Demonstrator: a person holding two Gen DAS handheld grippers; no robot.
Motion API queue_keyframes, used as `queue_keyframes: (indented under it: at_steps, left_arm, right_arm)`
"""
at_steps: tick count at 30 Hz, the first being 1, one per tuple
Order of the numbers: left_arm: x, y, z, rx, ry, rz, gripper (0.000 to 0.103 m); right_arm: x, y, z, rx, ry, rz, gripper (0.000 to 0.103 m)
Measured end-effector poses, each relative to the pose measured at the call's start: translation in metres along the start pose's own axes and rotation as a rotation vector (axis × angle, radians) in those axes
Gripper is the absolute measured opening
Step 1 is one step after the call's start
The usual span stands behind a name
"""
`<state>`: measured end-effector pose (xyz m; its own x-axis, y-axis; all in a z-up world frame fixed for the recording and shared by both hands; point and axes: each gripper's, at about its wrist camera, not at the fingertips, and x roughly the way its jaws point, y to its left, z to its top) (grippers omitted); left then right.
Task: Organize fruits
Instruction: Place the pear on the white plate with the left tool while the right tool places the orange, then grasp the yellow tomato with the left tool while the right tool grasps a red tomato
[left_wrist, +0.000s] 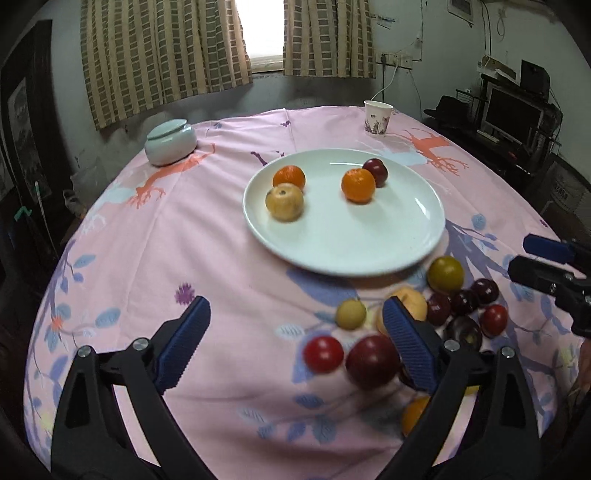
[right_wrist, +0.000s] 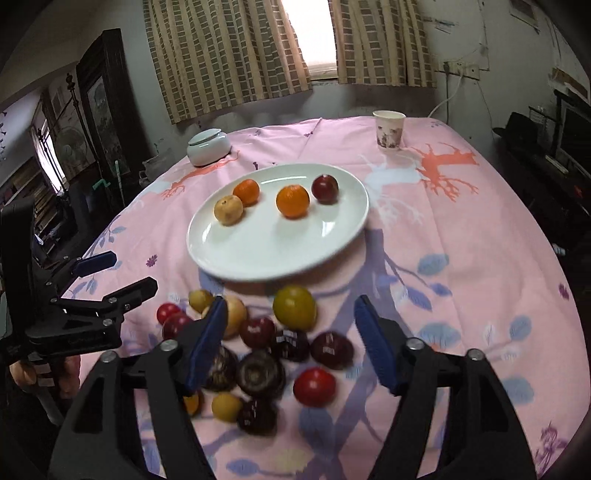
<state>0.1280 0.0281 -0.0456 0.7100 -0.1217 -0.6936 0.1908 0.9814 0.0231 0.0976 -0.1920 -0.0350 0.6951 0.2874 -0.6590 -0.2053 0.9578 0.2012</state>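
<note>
**Hovering wide open over the loose fruit**

Spread wide apart, the fingers of the left gripper (left_wrist: 295, 332) are seen above bare cloth, with nothing between them; its right finger overlaps the left edge of the fruit heap (right_wrist: 269, 354). The right gripper (right_wrist: 290, 339) is likewise held wide open and empty, the heap showing through its gap without being touched by either pad. In the right wrist view the left gripper (right_wrist: 110, 273) is seen at the left edge, carried by a hand (right_wrist: 44, 376).

A white plate (left_wrist: 354, 243) is set just beyond the heap, its near rim close to a yellow-green fruit (left_wrist: 446, 274). Four fruits are held on its far half: two oranges (left_wrist: 358, 185), a tan fruit (left_wrist: 284, 203) touching the left orange, and a dark plum (left_wrist: 376, 171) touching the right one. The near half of the plate is left bare.

Open cloth is found to the left of the plate and heap, and to the right as far as the table edge. The table is covered with a pink patterned tablecloth (left_wrist: 184, 240). A lidded pale jar (left_wrist: 170, 142) is placed at the far left and a paper cup (left_wrist: 378, 118) at the far right, both well apart from the plate. Checked curtains (left_wrist: 162, 48) are hung behind.
</note>
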Motion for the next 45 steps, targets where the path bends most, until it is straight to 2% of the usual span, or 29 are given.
queue_keyframes:
  at_steps: [2,4,11,14,18,19,21,23,26,27,29,34,40,41,43,45]
  left_arm:
    - [-0.007,0.000,-0.018,-0.041,0.012,0.000,0.096]
    - [-0.012,-0.003,-0.033,-0.058,0.028,-0.004,0.096]
    - [-0.028,-0.023,-0.062,-0.008,0.044,-0.028,0.096]
    - [-0.034,-0.029,-0.067,0.000,0.039,-0.049,0.096]
    - [-0.033,-0.036,-0.071,0.014,0.052,-0.050,0.096]
    - [-0.032,-0.038,-0.071,0.015,0.056,-0.052,0.096]
    - [-0.031,-0.039,-0.073,0.018,0.060,-0.050,0.096]
    - [-0.030,-0.040,-0.073,0.021,0.063,-0.045,0.096]
    - [-0.026,-0.040,-0.075,0.019,0.077,-0.049,0.096]
    - [-0.024,-0.041,-0.076,0.019,0.083,-0.053,0.096]
    - [-0.023,-0.040,-0.076,0.008,0.086,-0.067,0.096]
    - [-0.020,-0.044,-0.074,-0.002,0.102,-0.106,0.096]
    - [-0.019,-0.062,-0.077,0.040,0.111,-0.150,0.095]
    - [-0.018,-0.063,-0.077,0.038,0.111,-0.156,0.094]
    - [-0.014,-0.064,-0.076,0.034,0.119,-0.176,0.080]
    - [-0.006,-0.066,-0.076,0.031,0.156,-0.199,0.058]
  right_arm:
    - [-0.013,-0.005,-0.019,0.042,-0.022,-0.023,0.092]
    - [-0.020,-0.006,-0.029,0.045,-0.018,-0.059,0.092]
    - [-0.018,0.000,-0.038,-0.024,-0.004,-0.175,0.092]
    - [-0.007,-0.006,-0.045,-0.009,0.033,-0.164,0.092]
    - [0.001,-0.006,-0.046,-0.025,0.014,-0.184,0.091]
    - [0.002,-0.007,-0.045,-0.024,0.013,-0.183,0.089]
    - [0.010,-0.010,-0.044,-0.012,0.034,-0.158,0.072]
    - [0.019,-0.013,-0.045,0.004,0.076,-0.132,0.062]
    - [0.034,-0.015,-0.046,0.020,0.129,-0.083,0.052]
    - [0.041,-0.016,-0.047,0.028,0.148,-0.063,0.040]
    - [0.042,-0.016,-0.047,0.038,0.141,-0.047,0.032]
    - [0.019,-0.010,-0.045,0.026,0.108,-0.042,0.032]
    - [-0.001,-0.020,-0.050,0.046,0.088,-0.053,0.032]
    - [-0.003,-0.021,-0.050,0.051,0.087,-0.049,0.032]
    - [-0.006,-0.021,-0.051,0.052,0.082,-0.042,0.032]
    - [-0.007,-0.019,-0.052,0.050,0.080,-0.035,0.032]
